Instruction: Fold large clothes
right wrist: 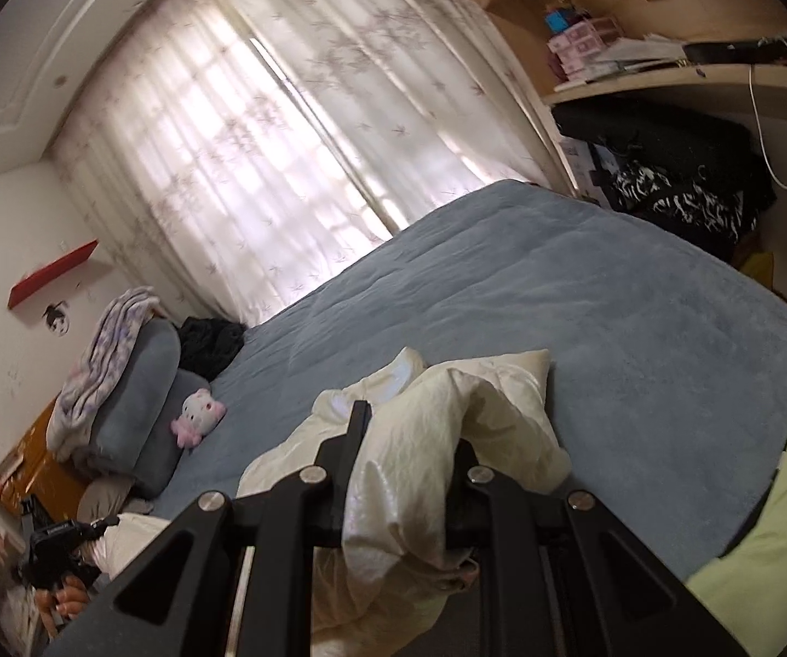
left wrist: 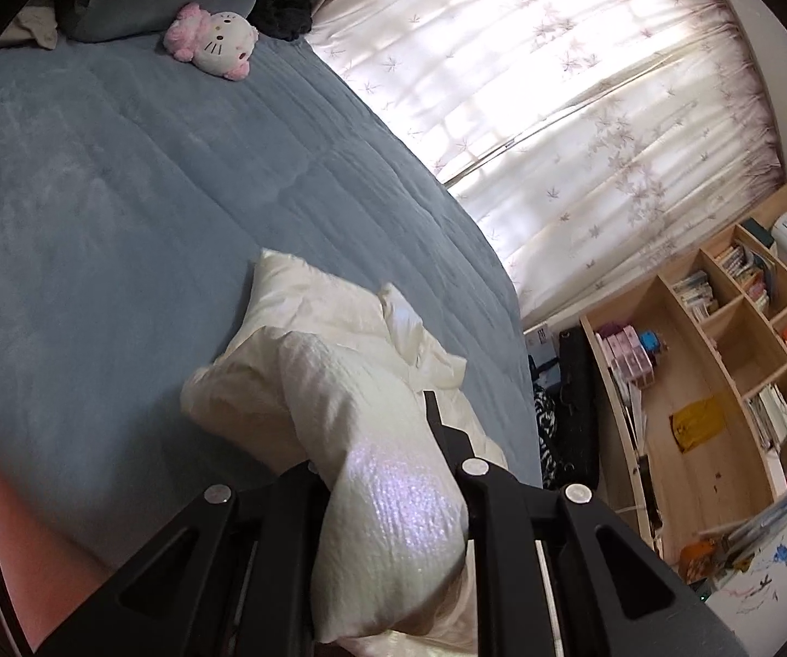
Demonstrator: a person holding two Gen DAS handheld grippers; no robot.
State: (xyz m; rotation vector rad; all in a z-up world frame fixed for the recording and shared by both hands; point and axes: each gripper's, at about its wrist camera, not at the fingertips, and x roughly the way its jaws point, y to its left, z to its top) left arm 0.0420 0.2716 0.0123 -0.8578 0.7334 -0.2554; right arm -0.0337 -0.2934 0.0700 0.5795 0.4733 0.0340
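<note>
Both grippers are pinching the same cream garment [left wrist: 338, 361], a crinkled, lightweight piece that lies bunched near the foot edge of the bed [left wrist: 92, 219], toward the corner beside the curtain [left wrist: 557, 109] and the bookshelf [left wrist: 722, 356]. In the left wrist view, the left gripper [left wrist: 388, 471] has a thick roll of the fabric passing between its 2 fingers, which close against it on either side. In the right wrist view, the right gripper [right wrist: 409, 438] likewise clamps a gathered fold, its near finger standing higher than the other, with cloth spilling out below the jaws.

The step in hand looks like lifting and spreading the garment so that it can be laid flat before any fold is made. To do this well, the 2 grips should sit on matching points, such as both shoulders or both hem corners; at present each seems to hold a bundle of several layers, so which edge is held cannot be told. A likely good approach is to raise the cloth clear of the blue cover, draw the grippers apart until it hangs taut, then lower it toward the open middle of the bed, well away from the plush toy [left wrist: 212, 38] and pillows [right wrist: 141, 399] at the head edge
</note>
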